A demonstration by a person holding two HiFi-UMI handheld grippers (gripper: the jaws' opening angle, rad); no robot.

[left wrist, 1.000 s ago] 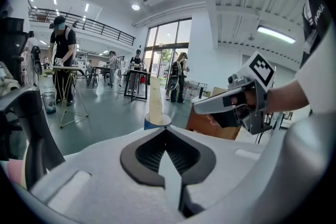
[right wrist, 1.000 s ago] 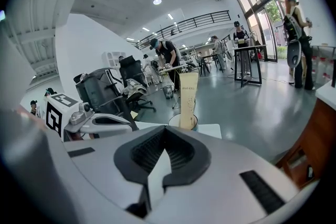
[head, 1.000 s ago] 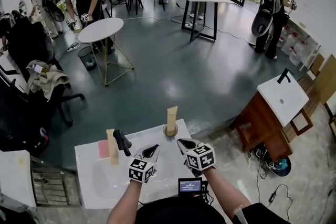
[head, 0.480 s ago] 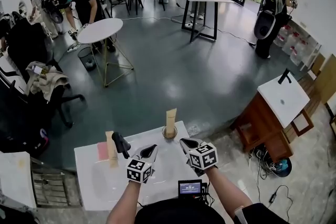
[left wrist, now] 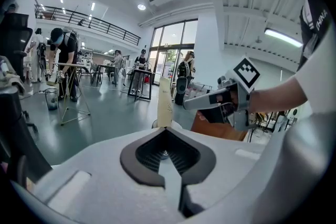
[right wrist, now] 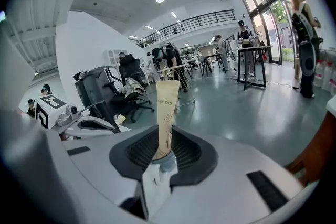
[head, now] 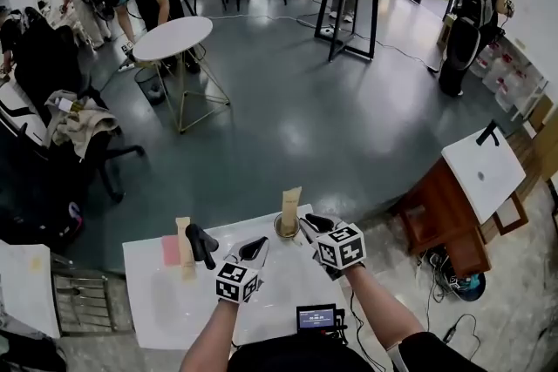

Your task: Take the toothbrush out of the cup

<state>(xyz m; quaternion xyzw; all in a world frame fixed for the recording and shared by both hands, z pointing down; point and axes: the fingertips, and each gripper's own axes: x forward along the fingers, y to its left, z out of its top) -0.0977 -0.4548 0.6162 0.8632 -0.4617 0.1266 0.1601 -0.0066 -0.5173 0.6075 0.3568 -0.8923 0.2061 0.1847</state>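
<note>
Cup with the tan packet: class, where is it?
Head view: cup at the white table's far edge, right of centre, before the right gripper, whose opening jaws flank its packet.

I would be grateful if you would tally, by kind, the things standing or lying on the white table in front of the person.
Beige packets: 2 (one standing in the cup, one at the left)
Cup: 1
Pink flat item: 1
Black item: 1
Total: 5

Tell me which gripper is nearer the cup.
Right. The right gripper has its fingers opening around the tan package standing in the cup; the left gripper hangs farther back, off to the cup's left.
</note>
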